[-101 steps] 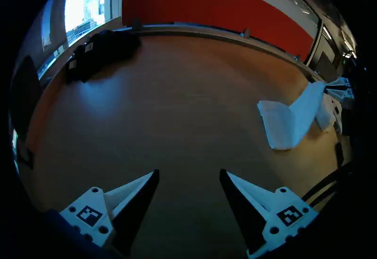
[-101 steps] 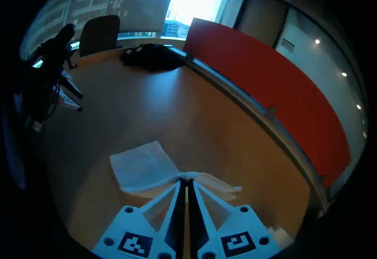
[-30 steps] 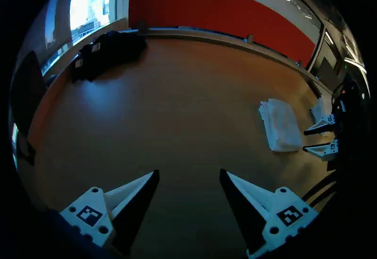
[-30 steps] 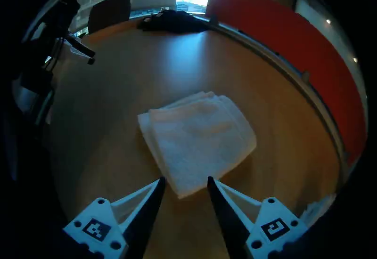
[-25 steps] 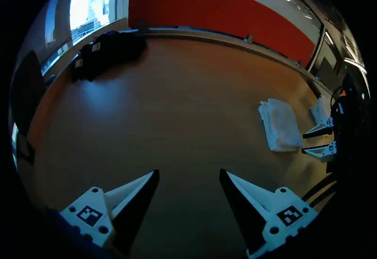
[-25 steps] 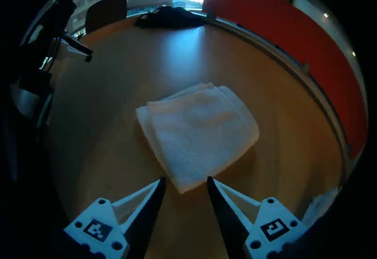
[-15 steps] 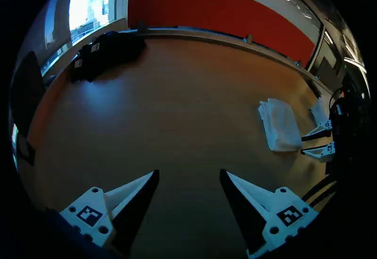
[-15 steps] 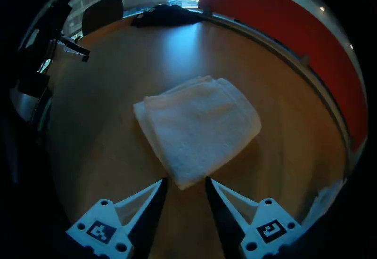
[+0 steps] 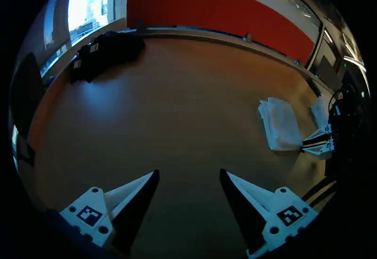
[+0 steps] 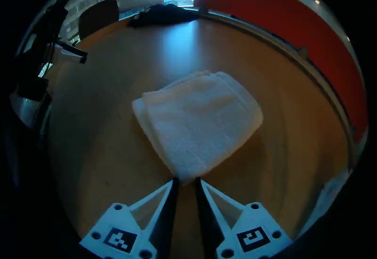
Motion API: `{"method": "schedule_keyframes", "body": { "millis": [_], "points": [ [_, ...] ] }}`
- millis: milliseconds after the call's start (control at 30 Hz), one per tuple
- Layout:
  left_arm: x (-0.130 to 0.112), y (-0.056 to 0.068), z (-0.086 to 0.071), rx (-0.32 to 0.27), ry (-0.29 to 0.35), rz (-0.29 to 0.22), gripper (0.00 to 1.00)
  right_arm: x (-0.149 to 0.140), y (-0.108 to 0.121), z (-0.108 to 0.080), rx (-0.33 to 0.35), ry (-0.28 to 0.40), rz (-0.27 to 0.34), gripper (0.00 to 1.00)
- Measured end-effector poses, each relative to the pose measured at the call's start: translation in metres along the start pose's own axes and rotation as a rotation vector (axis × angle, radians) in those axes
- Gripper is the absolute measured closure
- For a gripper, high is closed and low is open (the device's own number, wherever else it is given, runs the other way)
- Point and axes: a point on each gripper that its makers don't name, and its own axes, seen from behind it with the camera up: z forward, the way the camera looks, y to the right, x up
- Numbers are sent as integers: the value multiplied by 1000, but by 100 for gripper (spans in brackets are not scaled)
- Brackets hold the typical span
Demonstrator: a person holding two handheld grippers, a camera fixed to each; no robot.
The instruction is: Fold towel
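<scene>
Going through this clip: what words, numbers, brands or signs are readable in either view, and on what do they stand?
No readable words or numbers in either view.
On the left gripper and the right gripper: square black-and-white code patterns, no letters.
On the black bag: small white tags, too small to read.
On the towel: no print visible.

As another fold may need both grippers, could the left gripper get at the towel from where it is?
Probably yes: the left gripper is open, and bare table lies between it and the towel. It stands well off, though, and the right gripper sits at one corner.
</scene>
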Motion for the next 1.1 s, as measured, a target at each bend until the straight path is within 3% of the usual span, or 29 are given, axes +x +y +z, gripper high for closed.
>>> {"method": "schedule_keyframes", "body": {
  "millis": [100, 267, 600, 800, 1100],
  "points": [
    [0, 0, 0, -1, 1, -2, 6, 0, -1, 0, 2, 3, 3, 79],
    [-1, 0, 0, -1, 0, -3, 6, -1, -2, 0, 1, 5, 8, 94],
    [0, 1, 0, -4, 4, -7, 5, 11, 6, -10, -34, 23, -2, 95],
    [4, 2, 1, -8, 12, -8, 6, 38, 15, -26, -64, 66, -13, 95],
    [12, 9, 0, -24, 35, -15, 5, 100, 26, -54, -103, 144, -91, 95]
  ]
}}
